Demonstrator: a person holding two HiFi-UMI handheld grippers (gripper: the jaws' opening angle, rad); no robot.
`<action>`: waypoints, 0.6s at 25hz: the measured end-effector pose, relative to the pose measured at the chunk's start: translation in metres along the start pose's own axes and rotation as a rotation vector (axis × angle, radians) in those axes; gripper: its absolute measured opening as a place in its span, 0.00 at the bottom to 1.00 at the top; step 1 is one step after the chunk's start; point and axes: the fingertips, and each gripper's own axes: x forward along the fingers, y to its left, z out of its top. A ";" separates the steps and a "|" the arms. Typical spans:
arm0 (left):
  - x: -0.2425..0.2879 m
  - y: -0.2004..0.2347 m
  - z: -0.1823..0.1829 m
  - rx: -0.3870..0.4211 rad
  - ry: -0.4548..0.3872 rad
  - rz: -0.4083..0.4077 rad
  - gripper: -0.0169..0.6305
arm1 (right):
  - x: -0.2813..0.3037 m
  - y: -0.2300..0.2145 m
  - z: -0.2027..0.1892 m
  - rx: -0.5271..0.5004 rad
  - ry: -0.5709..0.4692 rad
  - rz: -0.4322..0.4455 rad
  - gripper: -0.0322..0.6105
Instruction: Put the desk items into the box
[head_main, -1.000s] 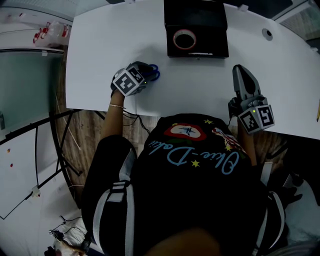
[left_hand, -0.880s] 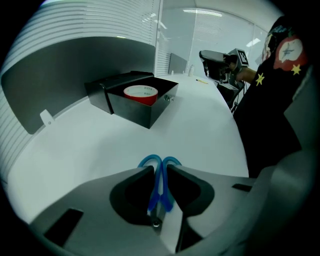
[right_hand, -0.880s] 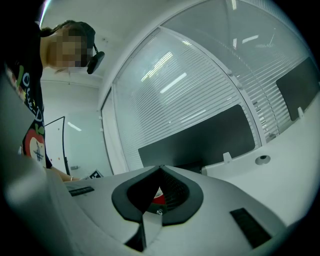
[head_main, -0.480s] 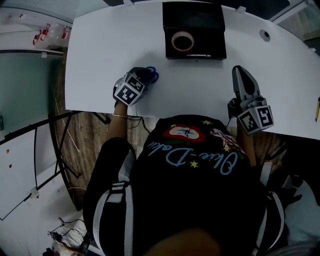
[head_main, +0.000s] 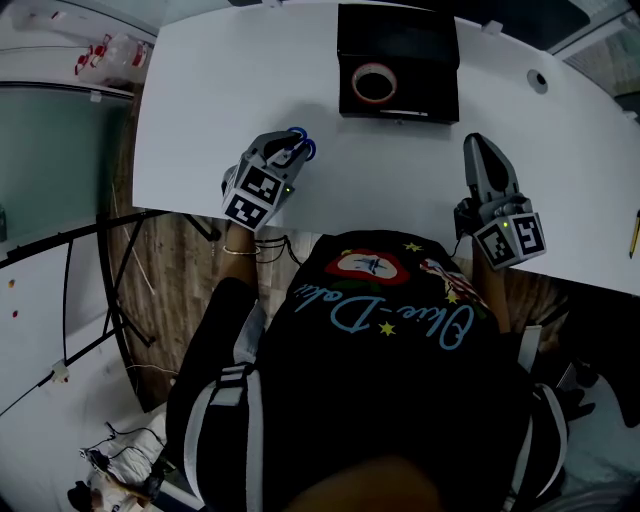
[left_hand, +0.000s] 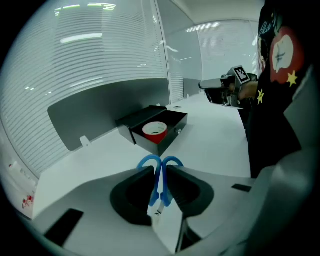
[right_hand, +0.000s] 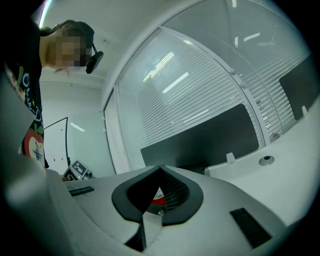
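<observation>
Blue-handled scissors (head_main: 304, 147) are clamped between the jaws of my left gripper (head_main: 295, 148), above the white desk's near left part. In the left gripper view the scissors (left_hand: 161, 175) stand between the pads, and their two handle loops stick out past the tips of the left gripper (left_hand: 160, 169). A black open box (head_main: 446, 60) sits at the far middle of the desk with a red tape roll (head_main: 373, 82) inside; the box (left_hand: 172, 131) and the tape roll (left_hand: 154, 131) lie ahead of the scissors. My right gripper (head_main: 484, 146) rests near the desk's front edge, jaws together and nothing between them (right_hand: 160, 170).
The white desk (head_main: 200, 100) has a round cable hole (head_main: 538, 80) at its far right. A yellow pencil (head_main: 635, 230) lies at the right border. Left of the desk are a wooden floor, a cable and a glass panel. The person's dark shirt fills the foreground.
My left gripper has risen off the desk with the scissors and tilted upward, so the blue loops now show beyond its tips. The right gripper has not moved.
</observation>
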 end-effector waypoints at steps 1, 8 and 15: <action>-0.004 0.001 0.003 -0.006 -0.013 0.014 0.19 | 0.000 0.000 0.000 0.000 -0.001 0.003 0.08; -0.024 0.007 0.018 -0.062 -0.098 0.094 0.18 | 0.002 0.002 0.000 0.000 -0.001 0.021 0.08; -0.034 0.004 0.041 -0.115 -0.218 0.145 0.18 | 0.003 0.005 0.000 -0.007 -0.002 0.033 0.08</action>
